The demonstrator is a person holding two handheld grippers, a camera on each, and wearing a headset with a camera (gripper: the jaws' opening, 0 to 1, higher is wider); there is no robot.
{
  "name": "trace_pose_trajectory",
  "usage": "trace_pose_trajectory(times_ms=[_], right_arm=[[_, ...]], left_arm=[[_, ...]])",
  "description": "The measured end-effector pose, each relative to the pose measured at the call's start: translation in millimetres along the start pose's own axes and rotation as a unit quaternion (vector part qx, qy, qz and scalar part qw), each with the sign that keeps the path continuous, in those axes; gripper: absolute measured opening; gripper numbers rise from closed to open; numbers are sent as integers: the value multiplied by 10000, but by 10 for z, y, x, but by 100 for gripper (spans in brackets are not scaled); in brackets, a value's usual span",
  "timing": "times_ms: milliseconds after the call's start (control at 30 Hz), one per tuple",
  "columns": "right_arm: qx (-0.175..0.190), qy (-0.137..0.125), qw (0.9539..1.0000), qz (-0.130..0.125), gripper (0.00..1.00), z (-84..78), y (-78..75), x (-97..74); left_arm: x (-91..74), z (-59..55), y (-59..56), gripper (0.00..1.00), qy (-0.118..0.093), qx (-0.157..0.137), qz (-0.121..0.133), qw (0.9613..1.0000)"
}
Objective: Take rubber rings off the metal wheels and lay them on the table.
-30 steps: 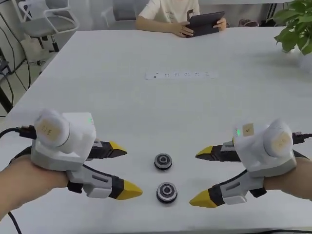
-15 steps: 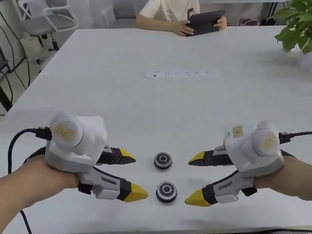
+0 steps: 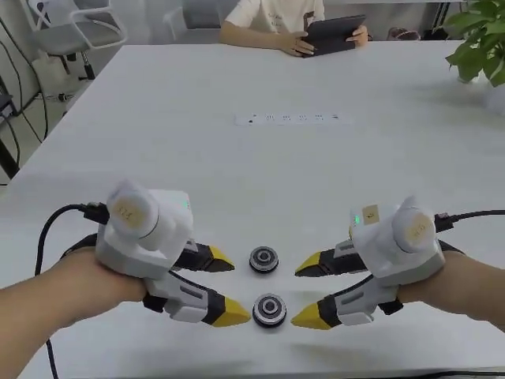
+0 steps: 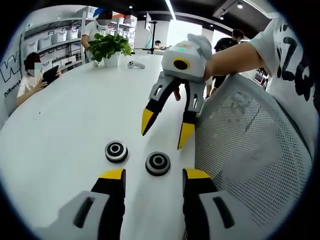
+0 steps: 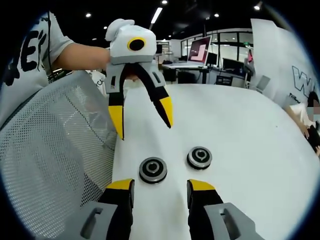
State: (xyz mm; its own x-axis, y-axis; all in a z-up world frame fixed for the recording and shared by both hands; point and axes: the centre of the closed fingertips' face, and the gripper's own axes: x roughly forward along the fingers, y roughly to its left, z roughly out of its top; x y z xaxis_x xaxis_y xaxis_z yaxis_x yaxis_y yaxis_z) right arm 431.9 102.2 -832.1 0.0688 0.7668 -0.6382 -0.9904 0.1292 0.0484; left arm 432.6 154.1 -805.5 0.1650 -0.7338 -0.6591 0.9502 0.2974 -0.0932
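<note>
Tongs flank two small metal wheels near the front edge of the white worktop (image 3: 158,174). On the left, the left tongs (image 3: 233,288) stand open, yellow tips aimed rightward and gripping nothing. Between the two sets of tips lie the far wheel (image 3: 263,260) and the near wheel (image 3: 270,310), flat on the worktop and apart from each other. On the right, the right tongs (image 3: 302,292) are open too, with tips aimed back at the wheels and touching neither. The head view adds a power strip (image 3: 293,120) farther out and a person (image 3: 272,20) with a tablet (image 3: 331,35) at the far edge, cut off at the top. The gripper views add a mesh chair back (image 4: 250,150) beside the worktop edge. They also show a dark rubber ring (image 4: 148,163) round each wheel; in the head view ring and metal are hard to tell apart.
</note>
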Motion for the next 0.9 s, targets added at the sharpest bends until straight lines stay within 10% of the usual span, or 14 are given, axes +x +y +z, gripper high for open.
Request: trace_pose_trajectory(times_ms=[900], right_arm=[[-23,125,9997,196,36,-62,70,124]], left_arm=[[366,-23,-156,24,329,258,-448,9981]])
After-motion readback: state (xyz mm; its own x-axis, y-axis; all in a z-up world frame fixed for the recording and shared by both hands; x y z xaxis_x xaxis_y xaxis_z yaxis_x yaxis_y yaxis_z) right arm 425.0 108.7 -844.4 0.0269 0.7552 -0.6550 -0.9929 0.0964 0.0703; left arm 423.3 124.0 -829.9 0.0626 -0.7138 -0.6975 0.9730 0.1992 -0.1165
